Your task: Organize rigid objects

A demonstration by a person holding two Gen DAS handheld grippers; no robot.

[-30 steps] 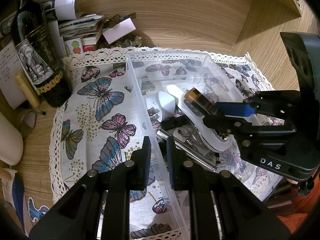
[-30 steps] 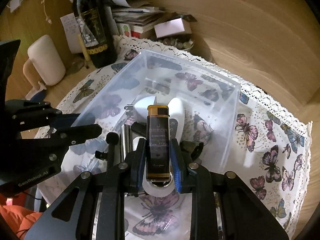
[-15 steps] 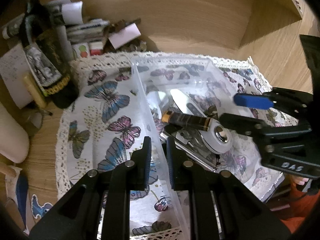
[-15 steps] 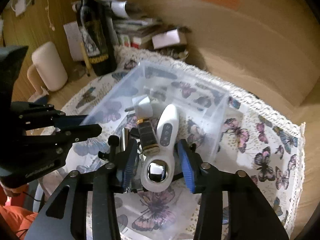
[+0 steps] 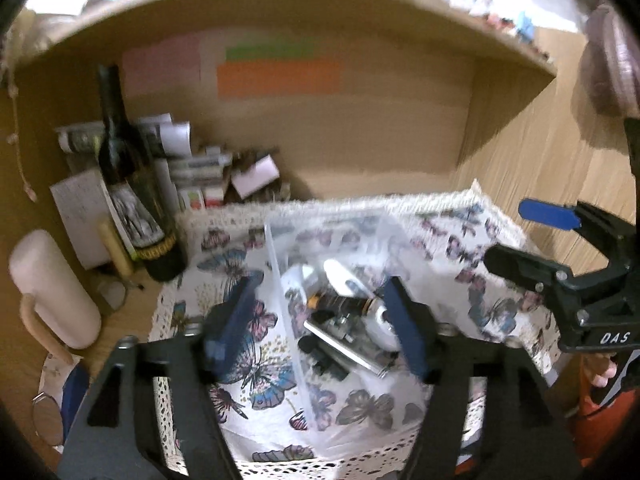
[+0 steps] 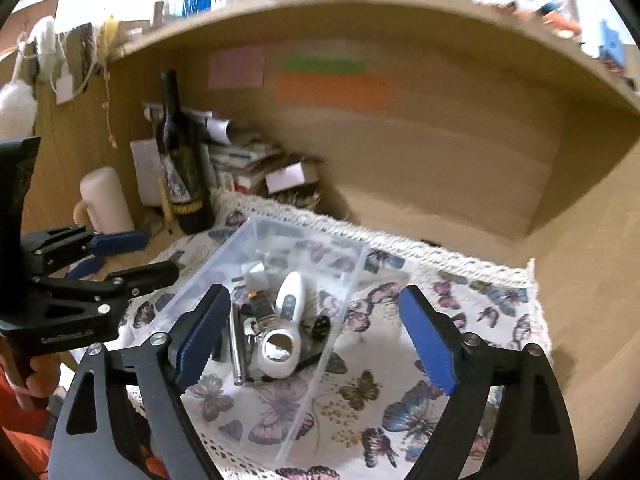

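Note:
A clear plastic bin (image 6: 352, 276) (image 5: 276, 264) stands on a butterfly-print cloth (image 6: 460, 320). In it lie a white handheld device (image 6: 286, 320), a small dark bottle with a gold cap (image 6: 262, 310) (image 5: 340, 303), a white plug (image 6: 255, 274) and a metal rod (image 6: 238, 348). My left gripper (image 5: 320, 320) is open and empty above the bin's left wall. My right gripper (image 6: 316, 340) is open and empty above the bin; it also shows at the right of the left wrist view (image 5: 524, 240).
A dark wine bottle (image 6: 180, 168) (image 5: 132, 196) stands at the back left by a cream mug (image 6: 106, 200) and a heap of papers and boxes (image 6: 256, 168). Wooden alcove walls (image 6: 460, 152) close in behind and to the right, with a shelf above.
My right gripper let go of the small dark bottle, which now lies in the bin. My left gripper opened off the bin wall. Both grippers have drawn back and up.

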